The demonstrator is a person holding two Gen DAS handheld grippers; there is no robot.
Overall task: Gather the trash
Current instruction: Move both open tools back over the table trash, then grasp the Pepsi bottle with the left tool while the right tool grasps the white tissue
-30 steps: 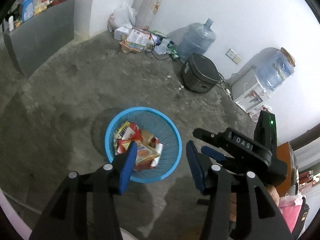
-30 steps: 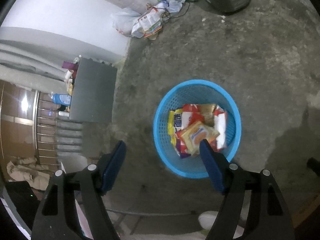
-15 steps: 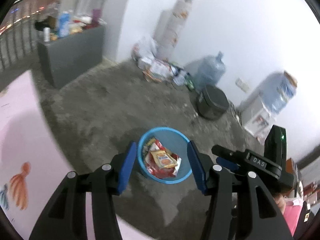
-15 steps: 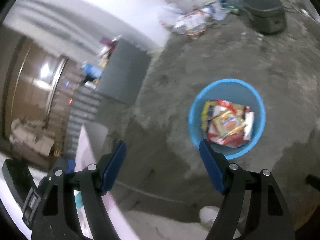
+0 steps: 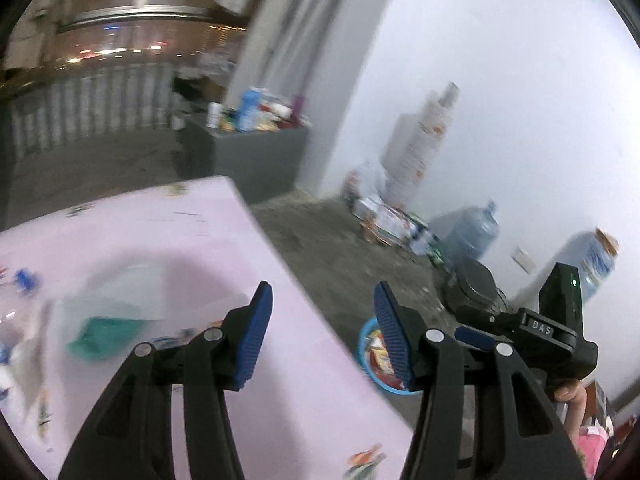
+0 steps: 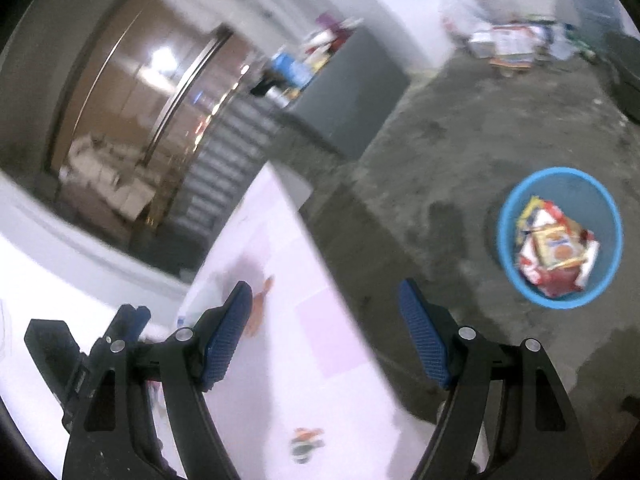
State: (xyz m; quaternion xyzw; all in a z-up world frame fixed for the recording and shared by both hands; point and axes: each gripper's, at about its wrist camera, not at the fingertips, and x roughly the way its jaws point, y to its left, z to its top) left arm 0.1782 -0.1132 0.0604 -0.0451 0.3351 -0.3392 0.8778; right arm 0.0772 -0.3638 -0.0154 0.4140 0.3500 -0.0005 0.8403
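Observation:
A blue plastic basket point(image 6: 560, 236) holding several snack wrappers stands on the concrete floor; in the left wrist view only part of it point(image 5: 366, 340) shows behind my fingers. My left gripper point(image 5: 324, 336) is open and empty over the edge of a pink-covered table point(image 5: 168, 240). On that table, blurred, lie a green-and-clear wrapper point(image 5: 108, 320) and other scraps. My right gripper point(image 6: 324, 336) is open and empty above the same table's edge point(image 6: 304, 320); it also shows in the left wrist view point(image 5: 520, 332).
A grey cabinet point(image 5: 256, 156) topped with bottles stands by the wall. Water jugs point(image 5: 476, 236), a dark rice cooker point(image 5: 476, 284) and a pile of papers and bags point(image 5: 384, 216) line the white wall. Stair railings point(image 6: 224, 148) lie behind the table.
Both grippers have swung up and left, away from the basket toward the pink table, which has come into view. Both stay open and empty.

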